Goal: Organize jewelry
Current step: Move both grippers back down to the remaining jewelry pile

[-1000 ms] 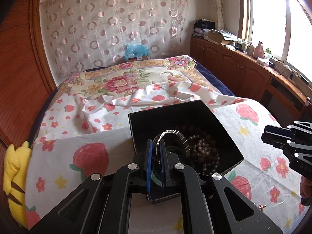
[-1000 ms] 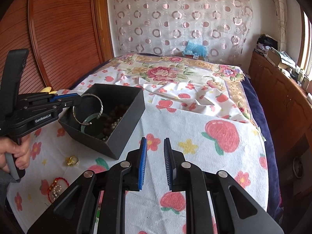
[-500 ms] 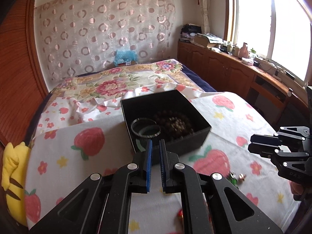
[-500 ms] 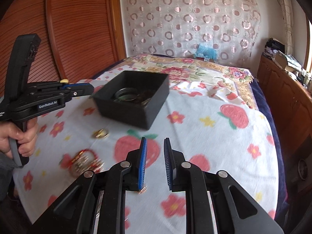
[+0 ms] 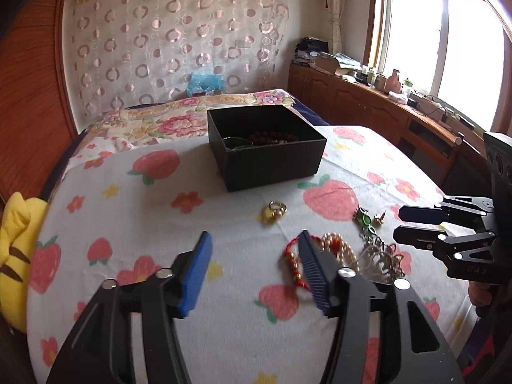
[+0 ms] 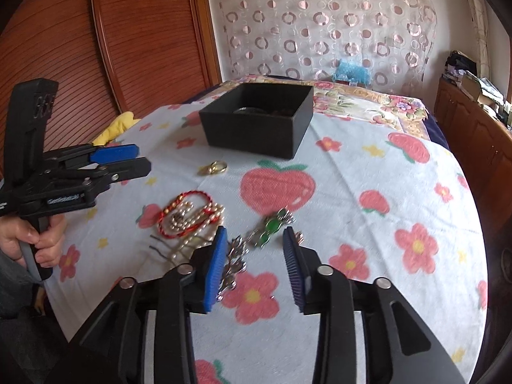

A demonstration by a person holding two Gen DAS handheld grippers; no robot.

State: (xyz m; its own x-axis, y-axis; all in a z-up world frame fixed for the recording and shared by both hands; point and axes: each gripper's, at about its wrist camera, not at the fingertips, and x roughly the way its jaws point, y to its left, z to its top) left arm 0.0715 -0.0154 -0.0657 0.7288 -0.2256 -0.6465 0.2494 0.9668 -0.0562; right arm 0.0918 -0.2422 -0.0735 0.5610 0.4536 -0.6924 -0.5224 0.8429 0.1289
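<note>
A black box (image 5: 265, 147) (image 6: 259, 121) stands on the strawberry-print cloth, with a bangle and dark beads inside. Loose jewelry lies in front of it: a gold ring (image 5: 274, 211) (image 6: 216, 168), a red cord and pearl bracelet (image 5: 320, 252) (image 6: 188, 214), a green-stone piece (image 5: 363, 219) (image 6: 272, 225) and a silver hairpiece (image 5: 380, 256) (image 6: 235, 256). My left gripper (image 5: 254, 268) is open and empty above the cloth, near the red bracelet. My right gripper (image 6: 254, 265) is open and empty, its fingers on either side of the silver and green pieces.
The cloth-covered surface (image 6: 384, 192) drops off at its right and near edges. A yellow plush toy (image 5: 12, 256) lies at the left edge. A wooden cabinet (image 5: 368, 105) with clutter runs under the window on the right.
My left gripper let the bangle go into the box, drew back and opened. My right gripper opened and moved down to the loose jewelry.
</note>
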